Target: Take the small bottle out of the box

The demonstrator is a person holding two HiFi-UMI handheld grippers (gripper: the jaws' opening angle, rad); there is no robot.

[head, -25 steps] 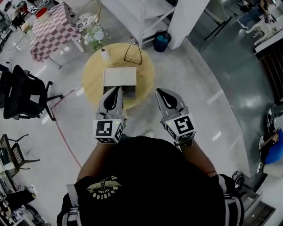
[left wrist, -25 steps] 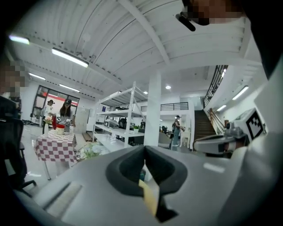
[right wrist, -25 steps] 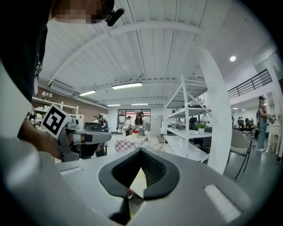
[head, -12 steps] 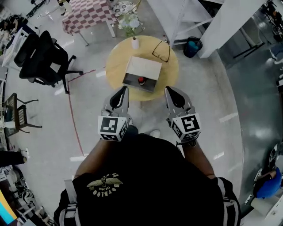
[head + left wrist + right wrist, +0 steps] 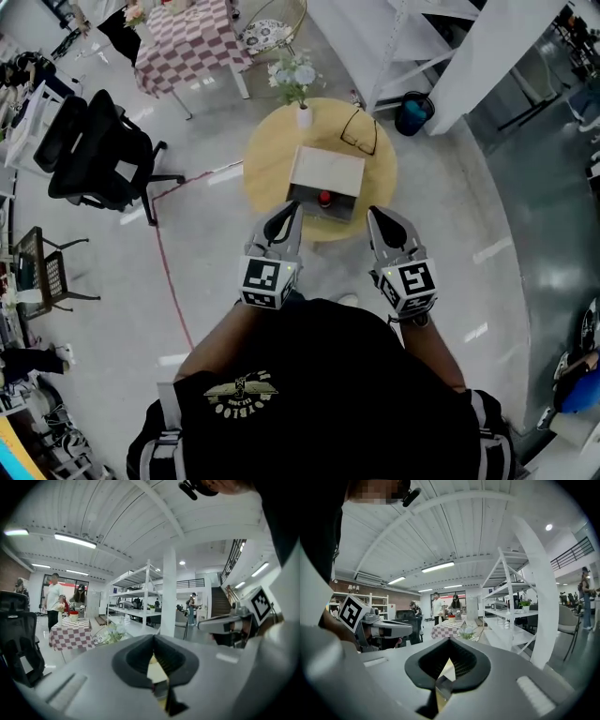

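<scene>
Holds the left gripper (image 5: 289, 210) and the right gripper (image 5: 379, 216) side by side over the floor at the near edge of a round wooden table (image 5: 272, 164), both pointing toward the far side; keeps them well apart from each other, with their marker cubes nearest the body. Shows, in the left gripper view, the left gripper (image 5: 154, 641) with jaws pressed together along one seam and nothing caught between them; shows the same in the right gripper view, the right gripper (image 5: 449, 643) closed and empty. Finds the box (image 5: 327, 170) near the middle of the table, pale on its far part, dark and open on its near part; finds the small bottle (image 5: 324, 198), red-capped and seemingly upright, inside that dark near part. Places the bottle just beyond the two closed claws and between their lines, somewhat nearer the left one; touches it with neither, nor with the box. Leaves a vase of flowers (image 5: 302, 111) at the table's far edge and a pair of glasses (image 5: 361, 131) to the far right of the box. Takes in a checkered table (image 5: 187, 42) and a black office chair (image 5: 94, 150) off to the left, and a dark bin (image 5: 412, 114) by white shelving far right.
</scene>
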